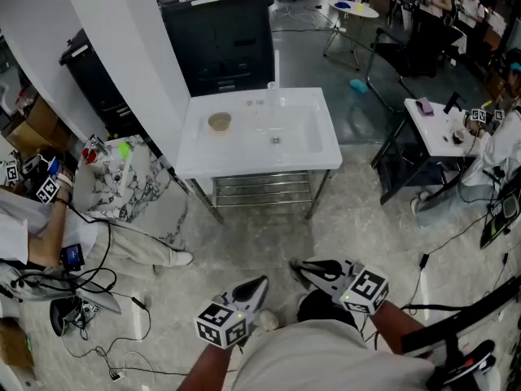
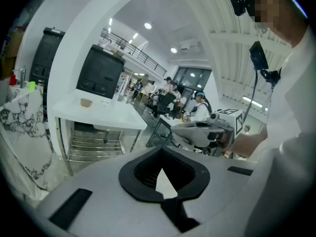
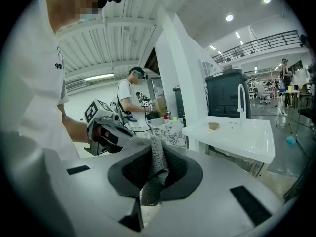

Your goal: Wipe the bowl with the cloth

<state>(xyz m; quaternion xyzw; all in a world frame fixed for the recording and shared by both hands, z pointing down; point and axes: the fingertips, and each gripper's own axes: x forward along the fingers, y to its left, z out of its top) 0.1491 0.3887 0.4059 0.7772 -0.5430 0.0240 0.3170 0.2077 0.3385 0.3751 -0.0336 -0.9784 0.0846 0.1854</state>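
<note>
Two tools hang low by the person's body, each carrying a cube of black-and-white square markers. The left tool [image 1: 254,287] is fully closed with nothing between its jaws. The right tool [image 1: 305,269] is clamped on a grey, coarse-knit cloth [image 3: 154,174] bunched into a fold. The small round tan bowl [image 1: 219,121] sits on the glossy white tabletop [image 1: 244,149], well apart from both.

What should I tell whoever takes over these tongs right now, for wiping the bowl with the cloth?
Left tongs: shut, empty.
Right tongs: shut on the grey cloth.
Bowl: on the white sink table, left of the basin, across the floor from both tongs.
Done: cloth is gripped.
Left: walk up to the table and wipe the bowl.
</note>
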